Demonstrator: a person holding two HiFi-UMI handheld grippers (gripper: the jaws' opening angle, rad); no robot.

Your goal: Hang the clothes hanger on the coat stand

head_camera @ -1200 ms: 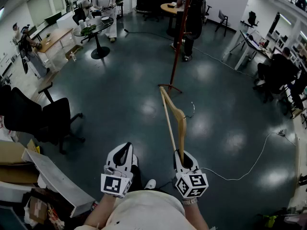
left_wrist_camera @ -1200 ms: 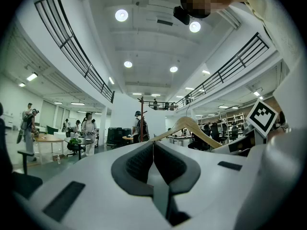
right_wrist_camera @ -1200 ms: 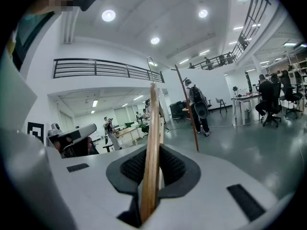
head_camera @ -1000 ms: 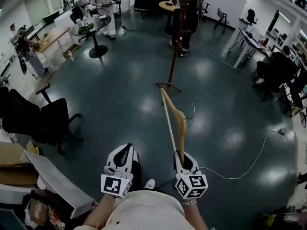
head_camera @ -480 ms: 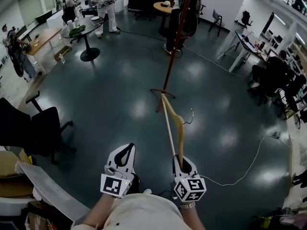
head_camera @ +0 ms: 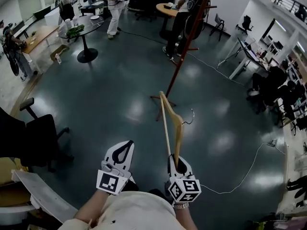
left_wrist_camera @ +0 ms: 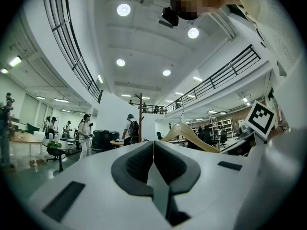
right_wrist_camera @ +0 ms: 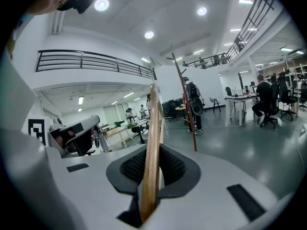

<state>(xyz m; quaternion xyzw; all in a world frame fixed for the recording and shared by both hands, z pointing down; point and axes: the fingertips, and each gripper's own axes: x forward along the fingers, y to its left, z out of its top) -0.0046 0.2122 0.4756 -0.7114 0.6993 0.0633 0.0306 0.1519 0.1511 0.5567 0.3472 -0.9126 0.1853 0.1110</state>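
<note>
While the person is facing out across the open floor (head_camera: 120, 80), the coat stand (head_camera: 186, 56) is standing ahead of them and slightly to their right. Its reddish pole is rising from splayed feet to pegs (head_camera: 209, 6) near the top, high above the level where both tools are being carried. The wooden clothes hanger (head_camera: 171, 123) is jutting forward from the right tool (head_camera: 177, 162), which is clamping one end of it between its pads. The hanger's long axis is running straight away from the person toward the foot of the stand. From the head view its far tip is appearing to lie just beside those feet, though the right gripper view is showing the pole some way beyond it. The left tool (head_camera: 124, 150) is riding alongside with its jaws pressed together on nothing, so the right hand is looking like the one to do the hanging. The thin metal hook (head_camera: 191, 114) is sticking out sideways from the middle of the hanger, to the person's right. It is not pointing up at a peg, so the hanger is probably needing a lift and a turn before the hook can drop over one.
</note>
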